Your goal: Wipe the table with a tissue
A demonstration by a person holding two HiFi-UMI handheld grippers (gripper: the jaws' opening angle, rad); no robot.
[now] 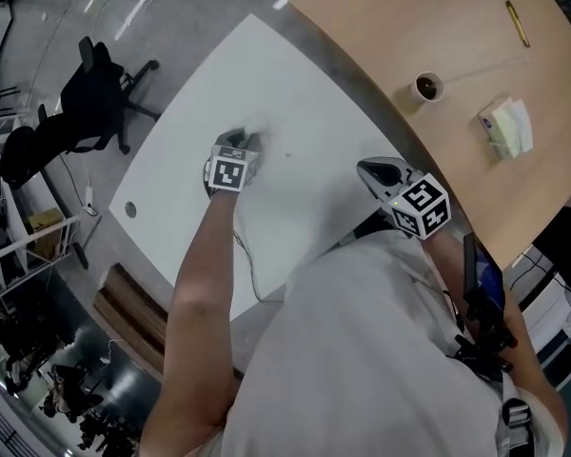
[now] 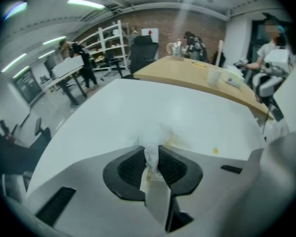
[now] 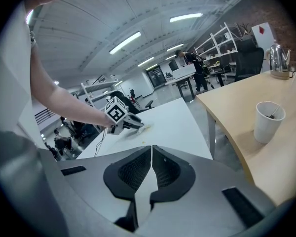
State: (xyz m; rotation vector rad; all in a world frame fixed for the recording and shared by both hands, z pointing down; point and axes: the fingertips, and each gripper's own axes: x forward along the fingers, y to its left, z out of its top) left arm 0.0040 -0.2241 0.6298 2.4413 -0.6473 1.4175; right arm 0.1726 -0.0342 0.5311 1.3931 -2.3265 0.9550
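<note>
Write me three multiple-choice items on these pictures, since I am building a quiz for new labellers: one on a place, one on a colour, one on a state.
1. Where does the paper cup stand?
A. on the wooden table
B. on the floor
C. on a shelf

2. What colour is the table under the left gripper?
A. black
B. white
C. green

3. What is between the left gripper's jaws?
A. nothing
B. a pen
C. a tissue

Answers:
1 A, the head view shows the cup upright on the wood top.
2 B, its top is plain white in the head view.
3 C, the left gripper view shows the jaws pinching crumpled white tissue against the table.
</note>
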